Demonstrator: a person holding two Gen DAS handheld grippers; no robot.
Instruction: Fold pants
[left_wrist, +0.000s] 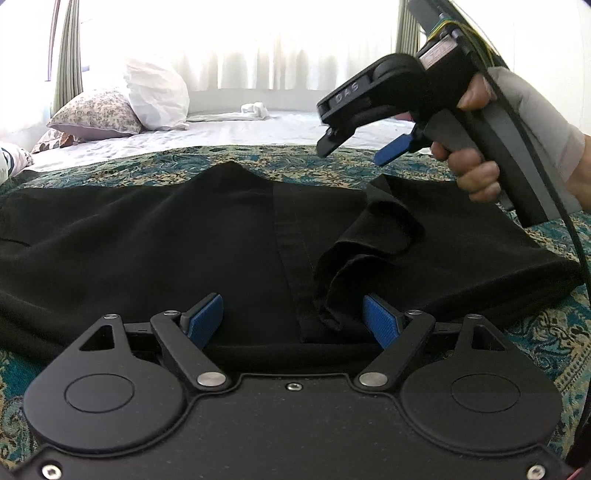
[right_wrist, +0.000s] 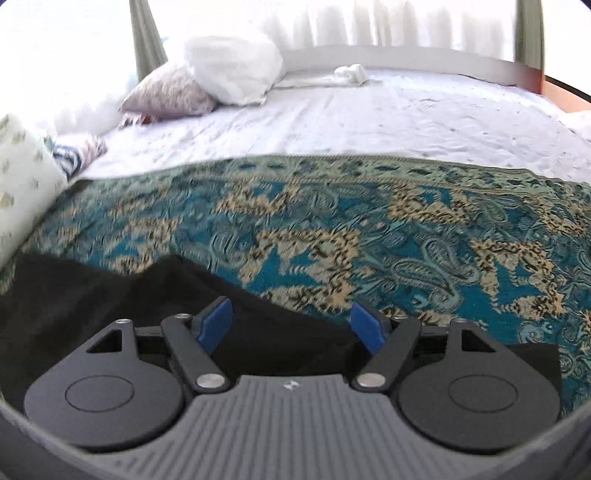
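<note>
Both black two-finger grippers stand with blue pads apart, gripping nothing. The left gripper (left_wrist: 293, 319) sits low at the black cotton pants (left_wrist: 147, 240) — likely lining up on the rumpled flap — while the right gripper (left_wrist: 352, 147) hovers clear above the teal paisley bedspread (right_wrist: 369, 229)

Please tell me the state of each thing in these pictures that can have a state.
Left tongs: open, empty, low over the pants.
Right tongs: open, empty, held above the pants.
Black pants: spread on the patterned blanket, one part bunched up.
White pillow: propped upright.
</note>
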